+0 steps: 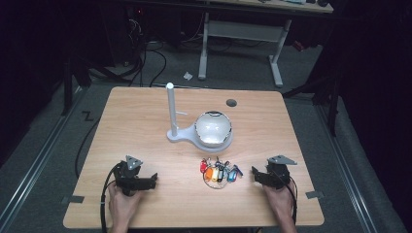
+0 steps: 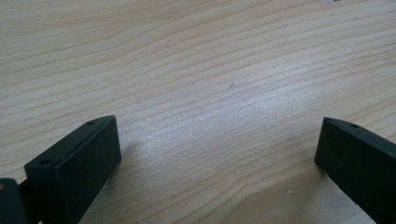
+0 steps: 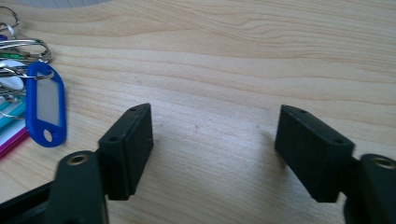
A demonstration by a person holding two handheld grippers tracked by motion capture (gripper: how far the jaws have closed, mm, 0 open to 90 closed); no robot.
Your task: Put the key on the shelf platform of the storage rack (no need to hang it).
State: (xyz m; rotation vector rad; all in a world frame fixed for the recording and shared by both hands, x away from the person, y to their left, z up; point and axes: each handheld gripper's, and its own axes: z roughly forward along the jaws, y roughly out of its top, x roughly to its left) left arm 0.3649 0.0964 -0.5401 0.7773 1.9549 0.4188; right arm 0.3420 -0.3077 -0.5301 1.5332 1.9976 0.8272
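Observation:
A bunch of coloured key tags (image 1: 219, 173) on metal rings lies on the wooden table (image 1: 136, 121), near its front middle. The blue tag (image 3: 44, 105) of the bunch lies flat at the left of the right gripper view, with pink and teal tags partly cut off beside it. My right gripper (image 1: 254, 174) rests on the table just right of the bunch, open, nothing between its jaws (image 3: 215, 140). My left gripper (image 1: 153, 180) rests at the front left, well apart from the tags, open over bare wood (image 2: 217, 149).
Behind the tags stands a white stand: an upright pole (image 1: 171, 109) with a small side peg, and a shiny bowl (image 1: 213, 128) on its base. A dark round hole (image 1: 231, 102) marks the far tabletop. Floor cables and a desk frame lie beyond.

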